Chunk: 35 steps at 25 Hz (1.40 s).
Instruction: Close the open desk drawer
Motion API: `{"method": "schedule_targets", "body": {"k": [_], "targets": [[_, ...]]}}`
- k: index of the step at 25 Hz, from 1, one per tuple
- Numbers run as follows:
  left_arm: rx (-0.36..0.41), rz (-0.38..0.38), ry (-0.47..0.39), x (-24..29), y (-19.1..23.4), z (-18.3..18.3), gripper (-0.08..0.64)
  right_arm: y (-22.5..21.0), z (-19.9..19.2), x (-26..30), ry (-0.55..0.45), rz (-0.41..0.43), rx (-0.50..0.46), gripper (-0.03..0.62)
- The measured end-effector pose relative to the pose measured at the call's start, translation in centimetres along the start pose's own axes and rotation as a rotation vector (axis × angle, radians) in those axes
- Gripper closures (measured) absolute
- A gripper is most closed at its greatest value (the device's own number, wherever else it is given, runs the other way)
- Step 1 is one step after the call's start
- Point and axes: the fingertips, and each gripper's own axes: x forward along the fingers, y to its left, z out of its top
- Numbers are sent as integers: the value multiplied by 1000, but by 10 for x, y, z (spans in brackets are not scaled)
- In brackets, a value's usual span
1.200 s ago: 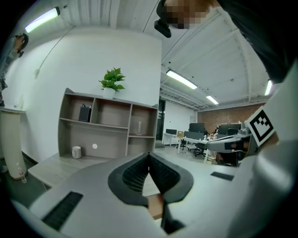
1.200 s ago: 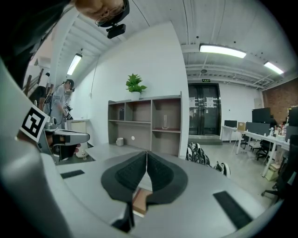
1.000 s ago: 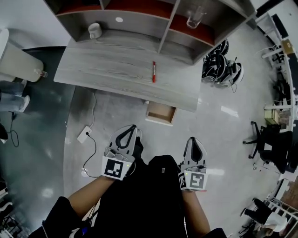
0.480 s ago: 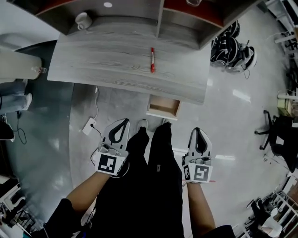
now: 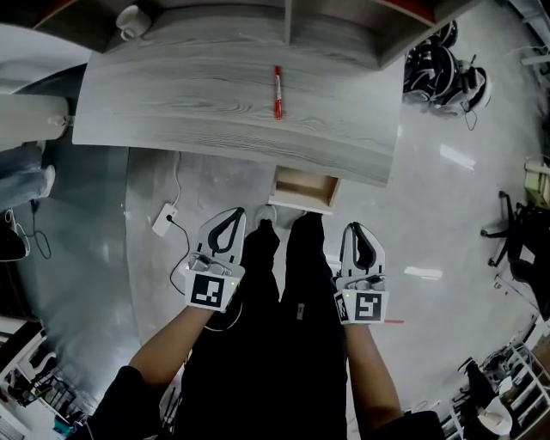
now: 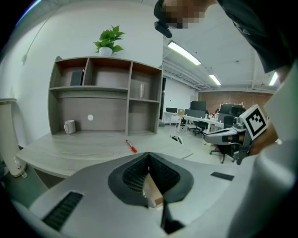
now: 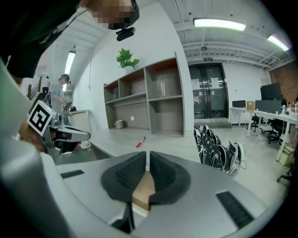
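The open wooden drawer sticks out from under the front edge of the grey desk. It also shows as a tan box behind the left jaws and as a tan box behind the right jaws. My left gripper is shut and empty, held short of the drawer to its lower left. My right gripper is shut and empty too, below and right of the drawer. Both point toward the desk, one on each side of the person's dark legs. Neither touches the drawer.
A red pen lies on the desk top and a white mug stands at its back left. A power strip with cable lies on the floor under the desk. Black-and-white bags sit right of the desk; an office chair is far right.
Both grippers have sunk lower and come closer to the desk. The drawer now lies just ahead of them. Both stayed shut throughout.
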Motion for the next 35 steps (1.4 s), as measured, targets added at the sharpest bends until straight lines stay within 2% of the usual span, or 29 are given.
{"method": "schedule_targets", "body": {"k": [5, 9, 18, 20, 22, 26, 31, 35], "targets": [[51, -33, 48, 18, 7, -37, 546, 8, -42, 13, 58, 41, -4, 571], [68, -55, 51, 33, 12, -57, 546, 12, -71, 17, 105, 72, 9, 551], [13, -45, 158, 48, 38, -115, 540, 10, -128, 32, 206, 73, 27, 494], [-19, -57, 175, 50, 39, -128, 496, 8, -144, 34, 231, 67, 40, 488], [-18, -77, 194, 54, 38, -139, 472, 5, -161, 37, 254, 62, 44, 482], [24, -135, 242, 65, 29, -166, 414, -1, -194, 41, 309, 65, 56, 465], [165, -256, 289, 73, 7, -189, 356, -17, -220, 42, 348, 31, 63, 430], [174, -306, 320, 77, -2, -211, 353, -13, -232, 50, 357, 69, 28, 422]]}}
